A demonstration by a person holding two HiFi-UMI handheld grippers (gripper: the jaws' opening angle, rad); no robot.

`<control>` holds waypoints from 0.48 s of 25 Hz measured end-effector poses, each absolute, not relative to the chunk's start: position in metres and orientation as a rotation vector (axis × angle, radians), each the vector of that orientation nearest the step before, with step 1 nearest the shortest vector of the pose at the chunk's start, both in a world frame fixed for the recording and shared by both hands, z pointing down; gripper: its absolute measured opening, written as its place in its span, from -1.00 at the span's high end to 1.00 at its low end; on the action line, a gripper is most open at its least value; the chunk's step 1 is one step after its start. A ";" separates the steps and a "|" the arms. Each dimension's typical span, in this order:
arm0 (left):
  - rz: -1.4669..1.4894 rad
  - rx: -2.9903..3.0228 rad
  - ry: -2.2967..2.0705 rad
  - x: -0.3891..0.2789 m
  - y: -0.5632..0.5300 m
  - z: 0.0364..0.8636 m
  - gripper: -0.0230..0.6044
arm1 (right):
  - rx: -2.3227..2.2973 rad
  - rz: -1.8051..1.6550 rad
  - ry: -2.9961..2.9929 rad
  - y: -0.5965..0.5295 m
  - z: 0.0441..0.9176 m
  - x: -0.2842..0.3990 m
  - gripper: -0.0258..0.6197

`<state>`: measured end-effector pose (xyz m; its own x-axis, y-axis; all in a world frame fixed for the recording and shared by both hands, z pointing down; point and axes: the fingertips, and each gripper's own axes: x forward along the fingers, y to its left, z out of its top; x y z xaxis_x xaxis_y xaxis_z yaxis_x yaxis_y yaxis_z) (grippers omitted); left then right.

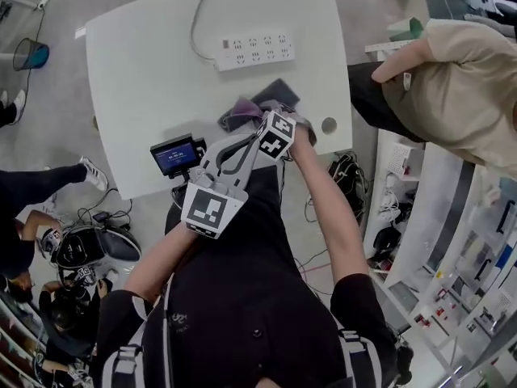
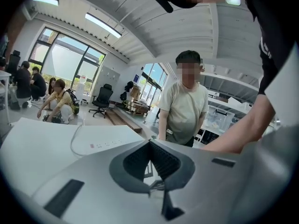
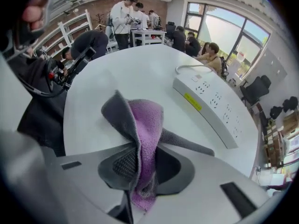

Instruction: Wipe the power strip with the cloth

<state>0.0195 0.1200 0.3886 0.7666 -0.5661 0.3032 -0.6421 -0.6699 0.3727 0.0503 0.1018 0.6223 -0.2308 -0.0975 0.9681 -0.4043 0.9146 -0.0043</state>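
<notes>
A white power strip (image 1: 254,51) lies at the far side of the white table (image 1: 145,79); in the right gripper view the power strip (image 3: 210,108) runs across the right. A grey and purple cloth (image 1: 257,106) is bunched near the table's front edge. My right gripper (image 1: 265,120) points steeply down onto it. In its own view the right gripper (image 3: 141,158) is shut on a raised fold of the cloth (image 3: 140,122). My left gripper (image 1: 242,145) hovers just left of it at the table's edge. In its own view the left gripper (image 2: 150,146) is shut and holds nothing.
A small device with a blue screen (image 1: 176,156) sits at the table's front edge, left of the grippers. The strip's cable (image 1: 198,23) curves off the far edge. A cable hole (image 1: 329,125) is at the front right corner. A person in a beige shirt (image 1: 460,95) stands at the right.
</notes>
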 end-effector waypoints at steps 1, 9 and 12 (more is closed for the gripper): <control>0.221 2.491 -0.915 0.018 0.119 0.390 0.83 | 0.394 0.277 -1.799 0.101 0.622 0.051 0.64; 0.198 2.446 -0.941 0.008 0.113 0.391 0.83 | 0.715 0.345 -2.007 0.091 0.560 0.055 0.65; 0.183 2.447 -0.933 0.011 0.114 0.392 0.83 | 0.780 0.280 -2.017 0.085 0.545 0.060 0.65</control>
<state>0.0107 0.1143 0.3919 0.7546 -0.5851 0.2970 -0.6539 -0.6334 0.4137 0.0604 0.0852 0.5451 -0.3717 -0.4152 0.8303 -0.6258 0.7727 0.1062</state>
